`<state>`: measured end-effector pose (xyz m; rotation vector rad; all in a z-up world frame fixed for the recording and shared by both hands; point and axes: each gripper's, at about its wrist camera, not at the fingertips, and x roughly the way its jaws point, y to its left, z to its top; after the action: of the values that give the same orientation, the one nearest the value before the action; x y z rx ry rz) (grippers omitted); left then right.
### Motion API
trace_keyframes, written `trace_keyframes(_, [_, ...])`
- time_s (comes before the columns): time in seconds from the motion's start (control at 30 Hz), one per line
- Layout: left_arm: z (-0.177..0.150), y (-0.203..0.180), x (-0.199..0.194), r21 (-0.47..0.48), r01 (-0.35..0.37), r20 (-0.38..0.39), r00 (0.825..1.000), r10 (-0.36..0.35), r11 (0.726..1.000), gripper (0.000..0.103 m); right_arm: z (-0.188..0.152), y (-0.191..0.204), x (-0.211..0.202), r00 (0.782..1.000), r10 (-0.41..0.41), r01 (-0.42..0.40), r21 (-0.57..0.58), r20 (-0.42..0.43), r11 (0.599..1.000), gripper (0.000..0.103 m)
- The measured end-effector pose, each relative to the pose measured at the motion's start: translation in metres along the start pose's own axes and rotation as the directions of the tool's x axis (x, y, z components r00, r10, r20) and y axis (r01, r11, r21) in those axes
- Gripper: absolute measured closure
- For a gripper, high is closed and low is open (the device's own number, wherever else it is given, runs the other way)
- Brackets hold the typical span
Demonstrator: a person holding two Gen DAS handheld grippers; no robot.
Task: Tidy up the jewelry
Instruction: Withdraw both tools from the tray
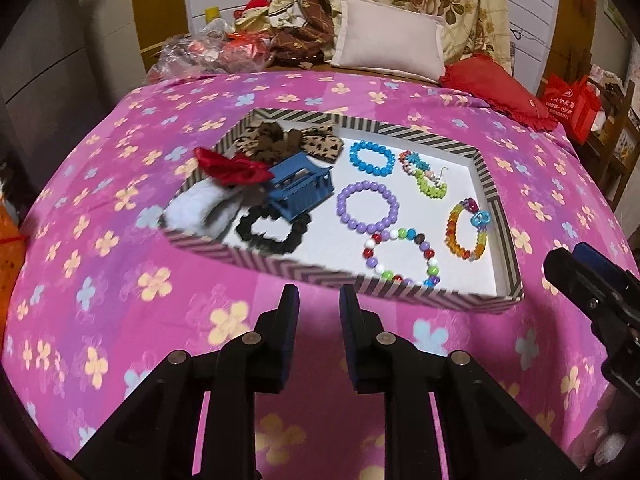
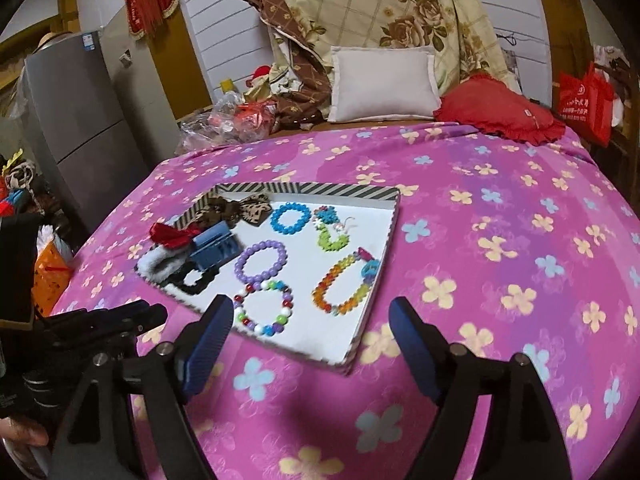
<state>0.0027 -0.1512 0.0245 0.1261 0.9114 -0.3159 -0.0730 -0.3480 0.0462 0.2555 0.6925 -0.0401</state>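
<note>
While both grippers hang above the flowered bedspread (image 1: 120, 280) with nothing between their fingers, the striped tray (image 1: 400, 288) lies just ahead of the fingertips. Left gripper (image 1: 319, 300): jaws narrowly parted, empty, aimed at the tray's near rim. Right gripper (image 2: 312, 320): jaws spread wide, empty, its left finger overlapping the tray's near edge in the right wrist view. Hair pieces are heaped beyond the left gripper's left finger: a blue claw clip (image 1: 302, 188), a red bow (image 1: 234, 168), a black scrunchie (image 1: 272, 232) and a leopard-print bow (image 1: 292, 140). Bead bracelets lie singly ahead of the right gripper, the multicolour bracelet (image 2: 264, 308) nearest its left finger, the purple bracelet (image 2: 261, 262) and the blue bracelet (image 2: 291, 219) farther off, the orange bracelet (image 2: 340, 288) between the two fingers' lines. Sorting looks largely done, or paused between picks. Any further pick would call for descending onto one piece and closing on a thin bead strand without dragging its neighbours.
</note>
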Motion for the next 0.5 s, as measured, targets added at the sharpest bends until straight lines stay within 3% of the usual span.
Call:
trace_keyframes(0.33, [-0.025,0.018,-0.024,-0.006,-0.039,0.015,0.999,0.039,0.999,0.083,-0.023,0.020,-0.012,0.999,0.038,-0.038,0.010,-0.010,0.999,0.020])
trace_keyframes(0.5, [-0.034,0.027,-0.037,-0.015,-0.062,0.045,0.997,0.063,0.998,0.075,-0.032,0.026,-0.018,0.999,0.050,-0.050,0.020,-0.012,0.999,0.020])
